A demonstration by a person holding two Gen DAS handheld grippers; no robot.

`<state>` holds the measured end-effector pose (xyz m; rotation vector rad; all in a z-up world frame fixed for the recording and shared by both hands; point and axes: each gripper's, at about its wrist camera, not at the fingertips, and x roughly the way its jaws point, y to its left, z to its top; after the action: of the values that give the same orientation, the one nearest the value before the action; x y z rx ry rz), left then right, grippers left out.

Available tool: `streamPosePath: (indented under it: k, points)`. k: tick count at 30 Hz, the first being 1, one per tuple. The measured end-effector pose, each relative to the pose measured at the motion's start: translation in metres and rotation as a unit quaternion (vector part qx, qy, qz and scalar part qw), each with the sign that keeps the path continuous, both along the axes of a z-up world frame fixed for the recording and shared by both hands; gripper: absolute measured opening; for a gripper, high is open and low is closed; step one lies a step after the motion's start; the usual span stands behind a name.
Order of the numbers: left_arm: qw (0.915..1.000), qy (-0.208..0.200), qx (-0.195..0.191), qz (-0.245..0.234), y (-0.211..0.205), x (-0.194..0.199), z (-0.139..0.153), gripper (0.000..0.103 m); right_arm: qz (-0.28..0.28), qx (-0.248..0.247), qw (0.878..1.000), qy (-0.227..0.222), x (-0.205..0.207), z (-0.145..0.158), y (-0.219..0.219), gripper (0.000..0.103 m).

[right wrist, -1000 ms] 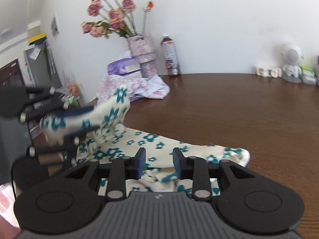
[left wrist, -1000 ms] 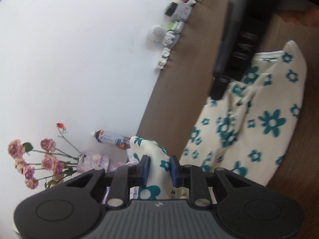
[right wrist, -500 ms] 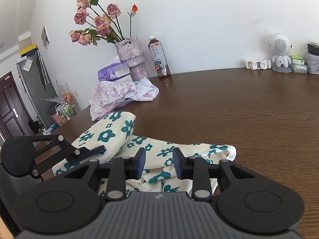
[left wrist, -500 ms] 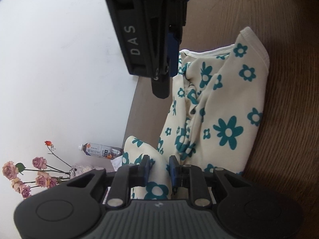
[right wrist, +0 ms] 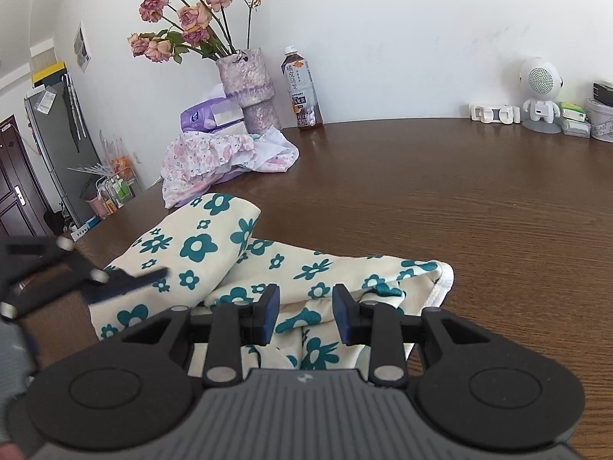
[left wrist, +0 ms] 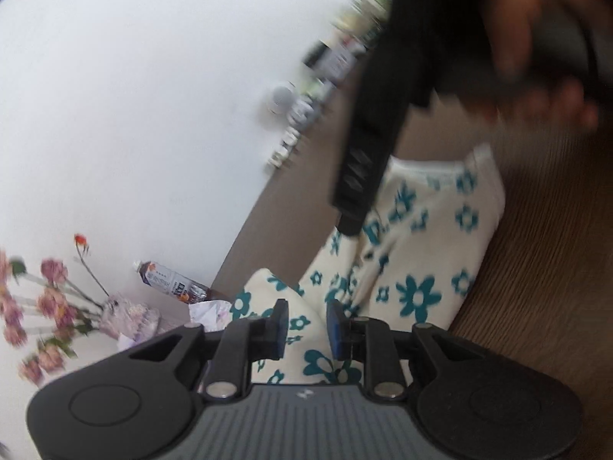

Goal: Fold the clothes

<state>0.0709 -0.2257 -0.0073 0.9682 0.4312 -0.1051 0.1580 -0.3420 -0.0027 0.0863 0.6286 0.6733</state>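
Note:
A cream garment with teal flowers [right wrist: 199, 247] lies on the brown table [right wrist: 459, 191], one part folded over the rest. My right gripper [right wrist: 306, 314] sits low at its near edge, its jaws narrow with bunched cloth between them. In the left wrist view the same garment [left wrist: 417, 295] runs between the pads of my left gripper [left wrist: 306, 326], which is shut on a fold of it. The right gripper's dark fingers [left wrist: 356, 191] and a blurred hand [left wrist: 536, 38] reach down to the garment's far end. One blurred left finger [right wrist: 130, 279] rests over the folded part.
At the back left stand a vase of dried roses [right wrist: 251, 88], a tea bottle [right wrist: 302, 92], a purple tissue pack [right wrist: 207, 117] and a pile of pink floral cloth [right wrist: 214, 157]. A white robot figure [right wrist: 540, 92] and small boxes line the far right edge.
My left gripper brought the lifted fold down, so it now lies flat over the garment. The left view is blurred by motion. The right gripper stayed on the near edge.

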Motion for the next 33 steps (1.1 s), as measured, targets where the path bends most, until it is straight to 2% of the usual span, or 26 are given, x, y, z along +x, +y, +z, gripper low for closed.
streamPosePath:
  k: [2, 7, 10, 11, 13, 16, 19, 22, 25, 27, 30, 31, 33]
  points:
    - [0.9968, -0.002, -0.079, 0.005, 0.016, -0.012, 0.026, 0.032, 0.001, -0.001, 1.000, -0.002, -0.001, 0.000, 0.001, 0.036]
    - [0.9802, 0.004, -0.184, 0.074, 0.087, -0.007, 0.056, 0.037, 0.010, 0.001, 1.000, -0.012, -0.008, 0.003, 0.006, 0.036]
    - [0.9561, 0.033, -0.272, 0.104, 0.126, -0.004, 0.058, 0.036, 0.020, 0.008, 1.000, -0.015, -0.018, 0.008, 0.020, 0.036]
    - [0.9455, 0.053, -0.305, 0.100, 0.139, -0.001, 0.059, 0.036, 0.023, 0.013, 1.000, -0.016, -0.022, 0.009, 0.026, 0.036]
    - [0.9304, 0.081, -0.347, 0.086, 0.157, -0.002, 0.056, 0.036, 0.029, 0.033, 0.999, -0.017, -0.032, 0.015, 0.038, 0.036]
    - [0.9265, 0.103, -0.356, 0.063, 0.166, 0.004, 0.047, 0.036, 0.047, 0.059, 0.997, -0.013, -0.040, 0.022, 0.057, 0.036]
    - [0.9208, 0.124, -0.367, 0.040, 0.172, 0.009, 0.038, 0.037, 0.053, 0.036, 0.998, -0.001, -0.042, 0.017, 0.083, 0.035]
    - [0.9093, 0.129, -0.396, 0.015, 0.191, 0.010, 0.042, 0.043, 0.039, 0.006, 0.999, 0.011, -0.045, 0.006, 0.099, 0.035]
    - [0.9024, 0.138, -0.408, 0.008, 0.209, 0.017, 0.039, 0.049, 0.012, 0.022, 1.000, 0.013, -0.051, 0.010, 0.096, 0.035]
    - [0.8977, 0.156, -0.412, 0.005, 0.217, 0.023, 0.033, 0.048, 0.002, 0.003, 1.000, 0.012, -0.052, 0.010, 0.103, 0.035]
    - [0.8850, 0.175, -0.431, -0.013, 0.225, 0.027, 0.030, 0.047, -0.007, -0.022, 1.000, 0.010, -0.051, 0.011, 0.111, 0.035]
    - [0.8804, 0.179, -0.439, -0.020, 0.229, 0.028, 0.031, 0.048, -0.013, -0.017, 1.000, 0.009, -0.050, 0.016, 0.110, 0.035]
    - [0.8775, 0.158, -0.452, -0.029, 0.235, 0.032, 0.043, 0.049, -0.038, -0.001, 0.999, -0.001, -0.043, 0.031, 0.105, 0.035]
